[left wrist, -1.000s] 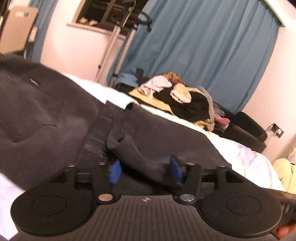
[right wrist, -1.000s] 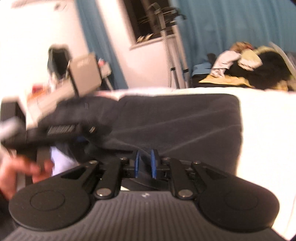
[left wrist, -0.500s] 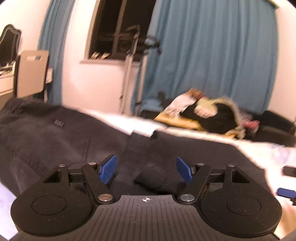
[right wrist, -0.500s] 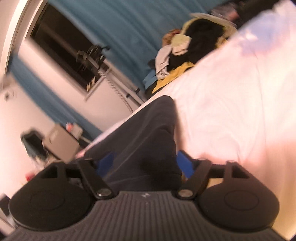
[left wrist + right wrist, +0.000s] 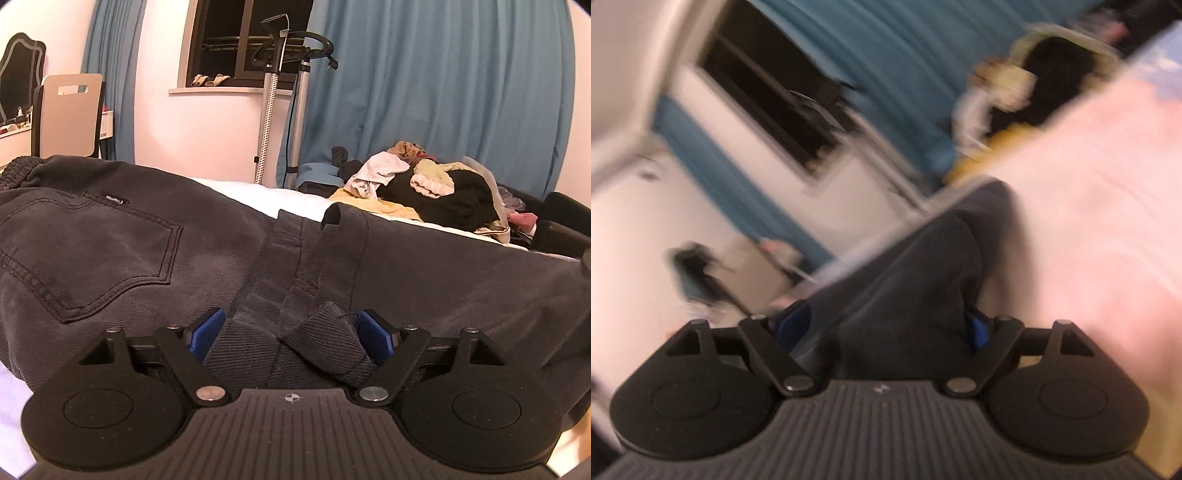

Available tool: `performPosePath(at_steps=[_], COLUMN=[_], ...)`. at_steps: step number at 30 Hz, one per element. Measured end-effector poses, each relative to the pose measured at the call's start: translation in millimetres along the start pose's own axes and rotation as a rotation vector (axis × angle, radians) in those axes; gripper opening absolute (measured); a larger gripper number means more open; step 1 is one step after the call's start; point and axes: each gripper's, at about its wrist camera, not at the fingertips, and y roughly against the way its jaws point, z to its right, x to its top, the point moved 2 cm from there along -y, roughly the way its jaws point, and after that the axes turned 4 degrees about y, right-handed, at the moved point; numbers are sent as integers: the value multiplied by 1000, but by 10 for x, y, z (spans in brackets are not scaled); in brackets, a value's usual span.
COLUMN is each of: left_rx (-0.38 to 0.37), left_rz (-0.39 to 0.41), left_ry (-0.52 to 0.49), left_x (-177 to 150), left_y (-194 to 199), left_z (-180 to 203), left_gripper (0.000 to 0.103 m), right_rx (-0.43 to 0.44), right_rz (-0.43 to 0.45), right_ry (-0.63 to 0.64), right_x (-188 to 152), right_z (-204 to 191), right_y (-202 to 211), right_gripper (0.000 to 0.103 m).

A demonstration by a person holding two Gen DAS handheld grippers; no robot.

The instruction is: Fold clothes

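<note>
Dark grey trousers (image 5: 110,251) lie spread over a white bed sheet (image 5: 236,190), back pocket on the left, a folded leg hem in the middle. My left gripper (image 5: 290,332) sits low on them with its jaws opening; a bunched fold of hem lies loose between the blue pads (image 5: 205,330). The right wrist view is blurred and rolled to one side. There my right gripper (image 5: 886,328) stands open and wide over a ridge of the same trousers (image 5: 923,266), with the sheet (image 5: 1089,221) to its right. Fabric fills the gap, and the pads do not pinch it.
A pile of mixed clothes (image 5: 436,192) lies at the far side of the bed. Behind it hang blue curtains (image 5: 443,74). A garment steamer stand (image 5: 273,92) rises by the dark window, and a chair (image 5: 70,110) stands at the far left.
The left gripper sank closer to the trousers and its jaws spread wider. The right gripper, shut on fabric a second ago, opened wide, rolled and dropped toward the bed.
</note>
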Motion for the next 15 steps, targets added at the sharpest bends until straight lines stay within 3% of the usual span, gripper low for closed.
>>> performPosePath(at_steps=[1, 2, 4, 7, 15], left_rx=[-1, -3, -6, -21, -46], left_rz=[2, 5, 14, 45, 134], left_ry=[-6, -13, -30, -57, -109], left_x=[-11, -22, -46, -69, 201], left_y=[0, 6, 31, 157, 711], left_z=[12, 24, 49, 85, 212], left_gripper=[84, 84, 84, 84, 86], right_rx=[-10, -66, -202, -228, -266], right_rz=[6, -7, -71, -69, -67], right_ry=[-32, -64, -83, -40, 120], right_x=[-2, -21, -109, -75, 363], right_z=[62, 156, 327, 237, -459], right_y=[-17, -58, -147, -104, 395], right_gripper=[81, 64, 44, 27, 21])
